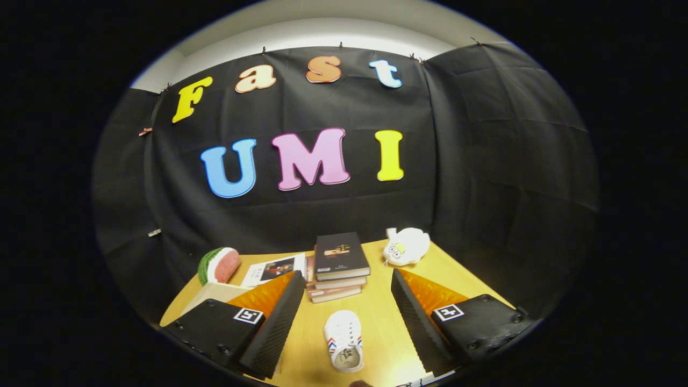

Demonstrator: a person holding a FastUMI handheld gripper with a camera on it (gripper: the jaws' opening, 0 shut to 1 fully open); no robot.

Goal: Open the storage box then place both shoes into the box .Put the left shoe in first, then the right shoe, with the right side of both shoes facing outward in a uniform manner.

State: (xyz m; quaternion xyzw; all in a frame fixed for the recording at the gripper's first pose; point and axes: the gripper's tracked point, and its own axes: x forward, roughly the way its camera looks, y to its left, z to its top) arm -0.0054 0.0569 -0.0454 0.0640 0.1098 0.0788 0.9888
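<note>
The gripper (pixel 346 322) gapes wide above a white canvas shoe (pixel 344 339) lying between its ribbed fingers (pixel 277 322) on the smooth wooden table (pixel 379 317).

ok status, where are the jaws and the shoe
Gripper open, holding nothing. White shoe flat on the table, between the jaws. Book stack just beyond it; storage box not spotted.

White shoe (pixel 344 340) with striped sides, apparently upright, toe pointing away

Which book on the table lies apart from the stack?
The white-covered book lies flat alone beside the watermelon toy; the others form the stack. The open claw straddles the shoe.
</note>
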